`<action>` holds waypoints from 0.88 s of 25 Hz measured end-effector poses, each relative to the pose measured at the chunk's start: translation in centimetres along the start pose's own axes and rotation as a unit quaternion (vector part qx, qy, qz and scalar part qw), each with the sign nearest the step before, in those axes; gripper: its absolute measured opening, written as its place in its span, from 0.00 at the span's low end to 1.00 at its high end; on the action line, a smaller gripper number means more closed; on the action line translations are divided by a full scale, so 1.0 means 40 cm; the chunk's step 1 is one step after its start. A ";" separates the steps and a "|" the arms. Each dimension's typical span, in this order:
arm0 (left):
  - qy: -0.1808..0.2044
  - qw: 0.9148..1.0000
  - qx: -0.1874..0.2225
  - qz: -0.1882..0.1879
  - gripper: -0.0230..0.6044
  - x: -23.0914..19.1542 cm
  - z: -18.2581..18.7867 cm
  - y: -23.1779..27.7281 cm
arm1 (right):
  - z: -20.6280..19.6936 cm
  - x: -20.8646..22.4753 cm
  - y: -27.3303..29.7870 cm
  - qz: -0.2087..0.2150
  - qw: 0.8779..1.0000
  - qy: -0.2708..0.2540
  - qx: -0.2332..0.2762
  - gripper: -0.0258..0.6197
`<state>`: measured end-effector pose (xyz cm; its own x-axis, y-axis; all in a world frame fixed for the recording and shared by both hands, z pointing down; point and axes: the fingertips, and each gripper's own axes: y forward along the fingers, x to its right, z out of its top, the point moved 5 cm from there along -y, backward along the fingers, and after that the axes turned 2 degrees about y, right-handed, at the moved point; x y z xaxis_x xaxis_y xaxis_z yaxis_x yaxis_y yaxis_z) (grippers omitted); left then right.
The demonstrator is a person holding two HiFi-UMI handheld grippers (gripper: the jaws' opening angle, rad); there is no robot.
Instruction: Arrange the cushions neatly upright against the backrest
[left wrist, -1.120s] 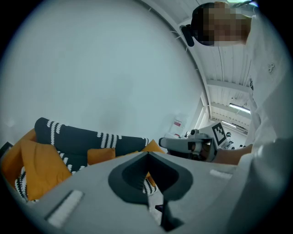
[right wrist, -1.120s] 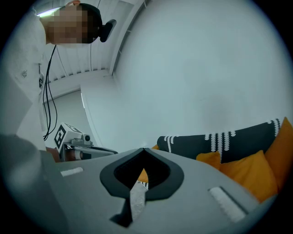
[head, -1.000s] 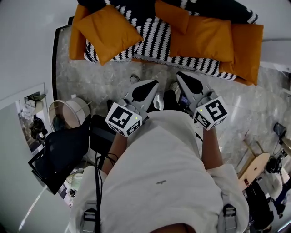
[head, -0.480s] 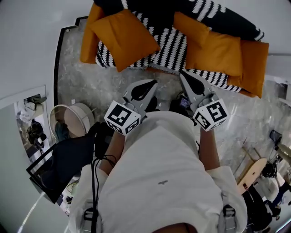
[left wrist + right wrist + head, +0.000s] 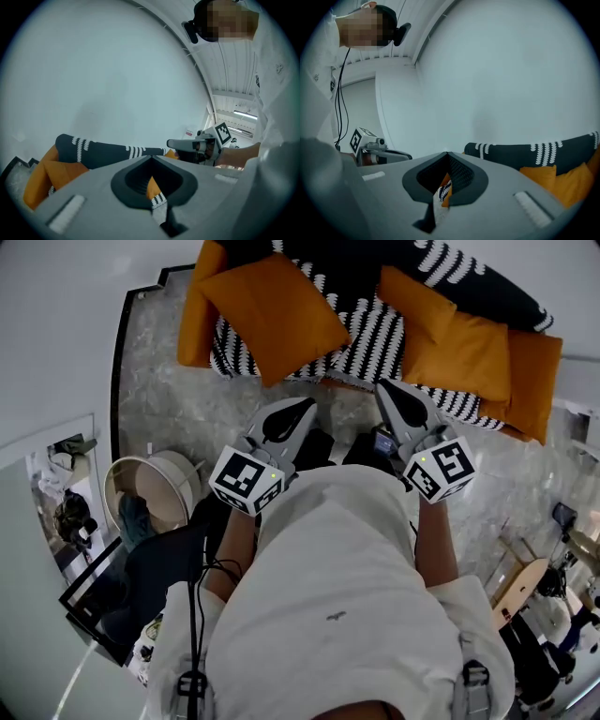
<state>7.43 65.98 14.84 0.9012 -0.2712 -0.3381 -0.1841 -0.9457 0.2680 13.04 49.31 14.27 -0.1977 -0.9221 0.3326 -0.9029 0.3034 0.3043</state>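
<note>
A sofa with a black-and-white striped seat cover (image 5: 361, 338) and a dark backrest (image 5: 469, 273) fills the top of the head view. One large orange cushion (image 5: 277, 315) lies tilted on the left of the seat. Two more orange cushions (image 5: 459, 348) lie on the right. My left gripper (image 5: 307, 406) and right gripper (image 5: 382, 388) are held side by side just short of the seat's front edge, both shut and empty. In the left gripper view the left gripper (image 5: 151, 158) points at the backrest (image 5: 93, 152). The right gripper (image 5: 447, 153) faces the backrest (image 5: 525, 154) and an orange cushion (image 5: 567, 185).
The marble floor (image 5: 187, 409) lies in front of the sofa. A round white bin (image 5: 150, 488) and a black framed panel (image 5: 122, 587) stand at the person's left. Wooden items (image 5: 520, 582) lie at the right. A white wall rises behind the sofa.
The sofa has come closer and lower in the head view as the person and both grippers moved toward it. Both grippers stayed shut.
</note>
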 end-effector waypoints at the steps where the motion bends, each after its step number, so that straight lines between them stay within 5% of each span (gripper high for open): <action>1: -0.002 1.000 0.000 0.000 0.04 -0.014 0.001 -0.005 | -0.001 -0.008 0.013 -0.001 1.000 -0.002 -0.005 0.08; 15: -0.010 1.000 -0.010 0.016 0.04 -0.094 0.015 0.053 | -0.019 0.033 0.130 0.034 0.998 0.016 -0.041 0.08; 22: 0.003 0.999 -0.014 0.048 0.04 -0.199 0.096 0.129 | 0.081 0.137 0.258 0.065 0.998 0.008 -0.013 0.08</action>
<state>-2.22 62.55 15.45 0.8827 -0.3584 -0.3038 -0.2581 -0.9102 0.3239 1.41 46.60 16.36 -0.3071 -0.8704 0.3850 -0.8594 0.4273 0.2806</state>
